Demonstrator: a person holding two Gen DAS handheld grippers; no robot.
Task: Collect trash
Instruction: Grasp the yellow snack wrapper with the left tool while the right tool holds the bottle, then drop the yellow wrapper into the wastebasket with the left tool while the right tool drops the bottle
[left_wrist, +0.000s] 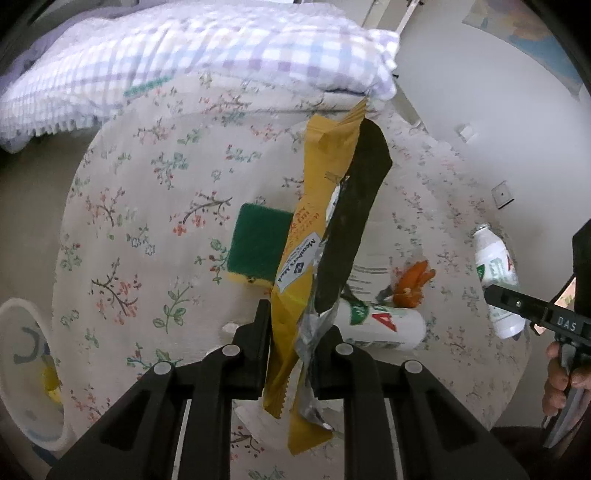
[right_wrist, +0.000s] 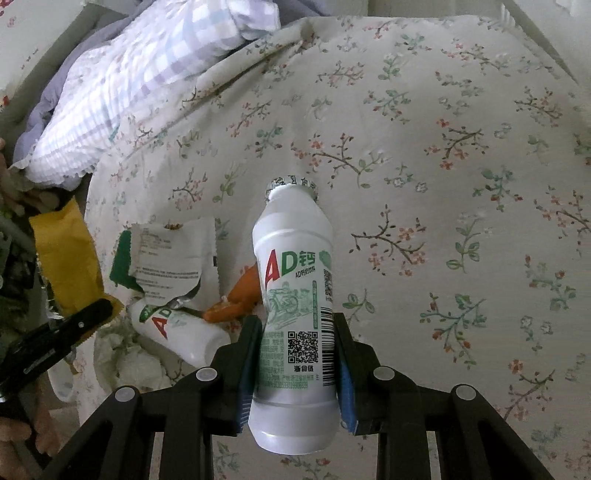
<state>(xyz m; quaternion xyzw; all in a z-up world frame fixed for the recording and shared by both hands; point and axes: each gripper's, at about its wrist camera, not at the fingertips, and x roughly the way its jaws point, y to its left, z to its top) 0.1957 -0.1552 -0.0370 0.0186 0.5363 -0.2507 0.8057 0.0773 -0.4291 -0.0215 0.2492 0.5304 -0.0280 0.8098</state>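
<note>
Left claw (left_wrist: 295, 343) clamped on yellow wrapper (left_wrist: 295, 258); right claw (right_wrist: 297, 354) around white bottle (right_wrist: 293, 295).

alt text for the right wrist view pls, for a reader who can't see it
The right gripper is shut on a white AD drink bottle, held over a floral bedsheet. At left lie a second bottle, a torn wrapper and an orange scrap.

White bottle clamped over a floral bedsheet

The right gripper (right_wrist: 297, 354) pinches an AD-labelled bottle (right_wrist: 293, 295), foil cap pointing away. To its left a second bottle (right_wrist: 181, 332), torn wrapper (right_wrist: 173, 254), orange scrap (right_wrist: 236, 299) and yellow packet (right_wrist: 70, 258) lie on the sheet (right_wrist: 443, 166).
</note>
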